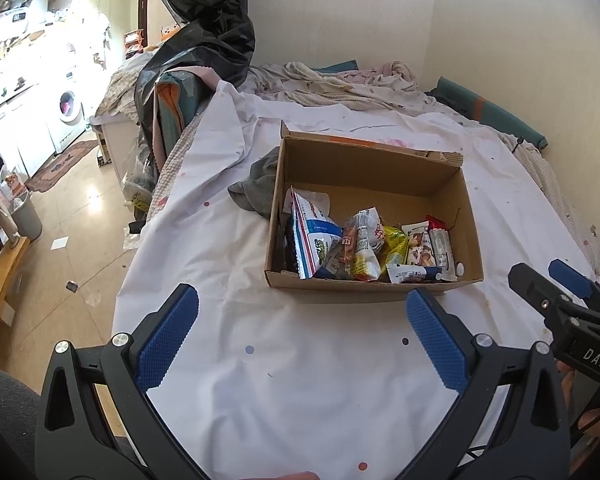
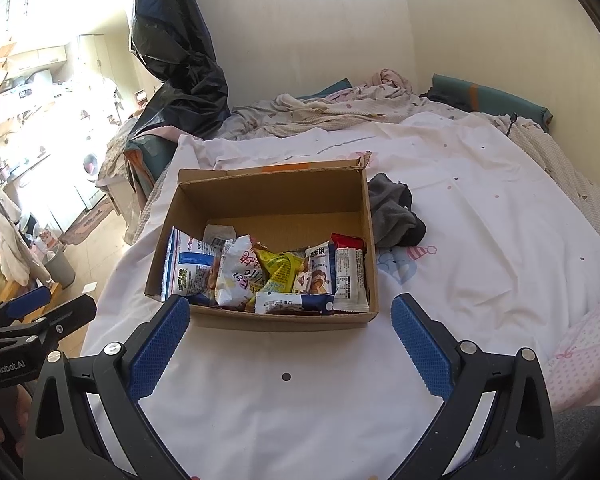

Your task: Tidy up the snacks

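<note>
An open cardboard box (image 1: 372, 285) (image 2: 272, 194) sits on a white bed sheet. Several snack packets lie along its near side: a blue-and-white bag (image 1: 314, 238) (image 2: 188, 268), a yellow packet (image 1: 394, 248) (image 2: 280, 274) and a red-topped white bar (image 1: 440, 242) (image 2: 350, 270). The far half of the box floor is bare. My left gripper (image 1: 302, 320) hovers open and holds nothing, just short of the box's near wall. My right gripper (image 2: 291, 332) is likewise open and holds nothing, straddling the near wall. Each gripper shows at the edge of the other's view: the right gripper (image 1: 556, 292) and the left gripper (image 2: 40, 308).
A grey cloth (image 1: 260, 184) (image 2: 392, 212) lies against one side of the box. Crumpled bedding (image 1: 340, 88) and a black plastic bag (image 1: 204, 28) lie beyond it. The bed's left edge drops to a tiled floor with a bin (image 1: 26, 216).
</note>
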`<action>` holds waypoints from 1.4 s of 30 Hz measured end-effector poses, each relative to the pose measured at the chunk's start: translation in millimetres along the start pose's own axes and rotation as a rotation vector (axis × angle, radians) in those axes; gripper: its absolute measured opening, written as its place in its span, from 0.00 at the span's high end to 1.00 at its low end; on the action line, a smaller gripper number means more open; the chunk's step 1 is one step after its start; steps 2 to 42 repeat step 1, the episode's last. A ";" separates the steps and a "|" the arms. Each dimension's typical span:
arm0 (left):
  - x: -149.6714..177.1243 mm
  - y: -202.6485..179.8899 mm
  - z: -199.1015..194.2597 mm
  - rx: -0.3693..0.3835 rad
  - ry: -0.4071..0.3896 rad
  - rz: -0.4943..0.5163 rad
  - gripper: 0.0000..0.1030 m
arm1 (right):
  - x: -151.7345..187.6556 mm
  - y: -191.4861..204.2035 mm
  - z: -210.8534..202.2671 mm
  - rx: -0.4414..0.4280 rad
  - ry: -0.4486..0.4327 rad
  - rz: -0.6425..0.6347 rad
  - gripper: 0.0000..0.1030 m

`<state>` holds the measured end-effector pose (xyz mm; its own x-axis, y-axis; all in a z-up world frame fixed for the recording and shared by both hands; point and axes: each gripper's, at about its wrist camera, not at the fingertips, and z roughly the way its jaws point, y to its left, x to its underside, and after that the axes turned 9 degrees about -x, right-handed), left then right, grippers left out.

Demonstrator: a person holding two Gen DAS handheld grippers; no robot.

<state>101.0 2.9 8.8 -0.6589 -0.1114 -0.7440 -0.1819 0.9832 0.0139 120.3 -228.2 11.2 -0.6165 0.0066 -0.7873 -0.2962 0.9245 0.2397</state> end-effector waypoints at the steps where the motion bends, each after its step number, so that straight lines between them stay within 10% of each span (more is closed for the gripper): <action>1: 0.2 -0.4 -0.2 -0.006 -0.002 0.002 0.00 | 0.3 -0.2 0.2 0.001 0.001 -0.001 0.00; 42: 0.2 -0.4 -0.2 -0.006 -0.002 0.002 0.00 | 0.3 -0.2 0.2 0.001 0.001 -0.001 0.00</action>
